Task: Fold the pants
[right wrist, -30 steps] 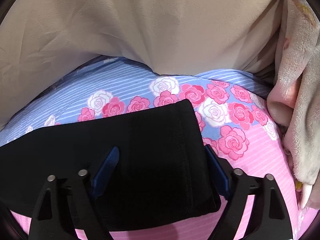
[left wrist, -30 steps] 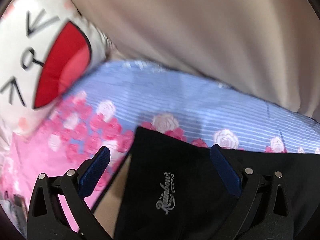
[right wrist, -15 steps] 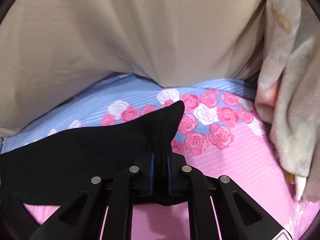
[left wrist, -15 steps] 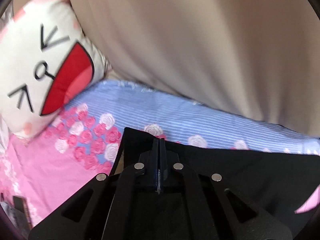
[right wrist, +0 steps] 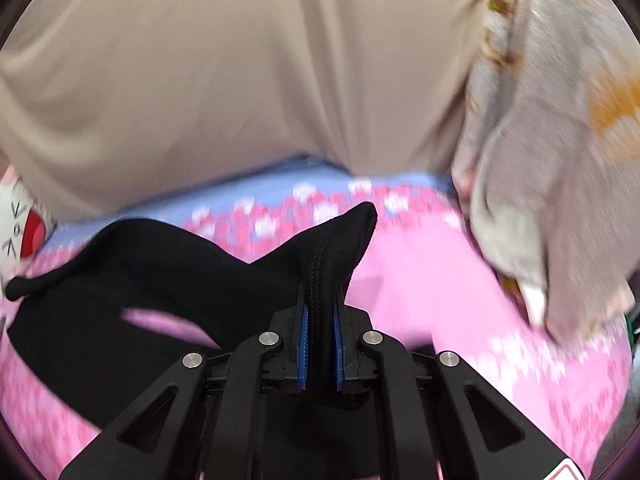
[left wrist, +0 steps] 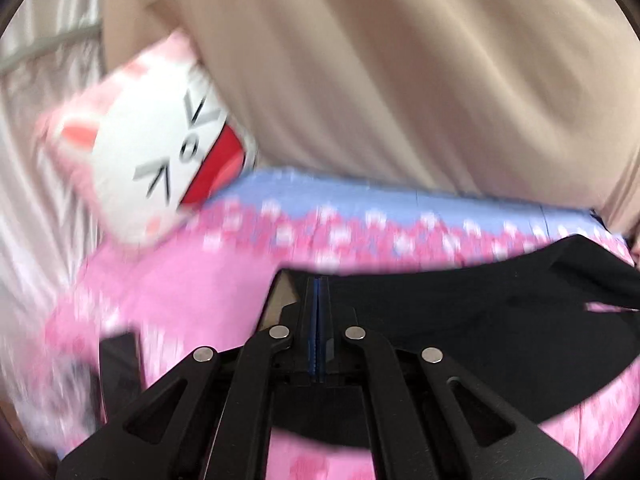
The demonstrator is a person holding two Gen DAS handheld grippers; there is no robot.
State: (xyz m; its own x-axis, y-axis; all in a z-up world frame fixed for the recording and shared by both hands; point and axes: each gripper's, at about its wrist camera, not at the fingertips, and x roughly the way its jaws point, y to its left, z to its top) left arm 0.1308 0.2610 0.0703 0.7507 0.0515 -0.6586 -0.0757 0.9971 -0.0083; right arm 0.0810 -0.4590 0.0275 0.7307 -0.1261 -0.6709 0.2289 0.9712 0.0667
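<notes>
Left gripper [left wrist: 318,300] and right gripper [right wrist: 320,320], each clamped on one end of the black fabric pants [right wrist: 160,272] raised between them above the pink floral bedsheet [right wrist: 420,272]; folding appears unfinished.

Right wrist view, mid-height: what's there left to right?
Cat-face pillow → black pants → right gripper shut on the pants' bunched edge → pink floral bedsheet → grey plush blanket.

Open bed sheet [right wrist: 420,280] just right of the pants [right wrist: 160,280]. Blocked farther right by a fleece blanket [right wrist: 540,160]. Hemmed in beyond the pants by beige fabric [left wrist: 380,80] and, to their left, a cat pillow [left wrist: 152,160].
</notes>
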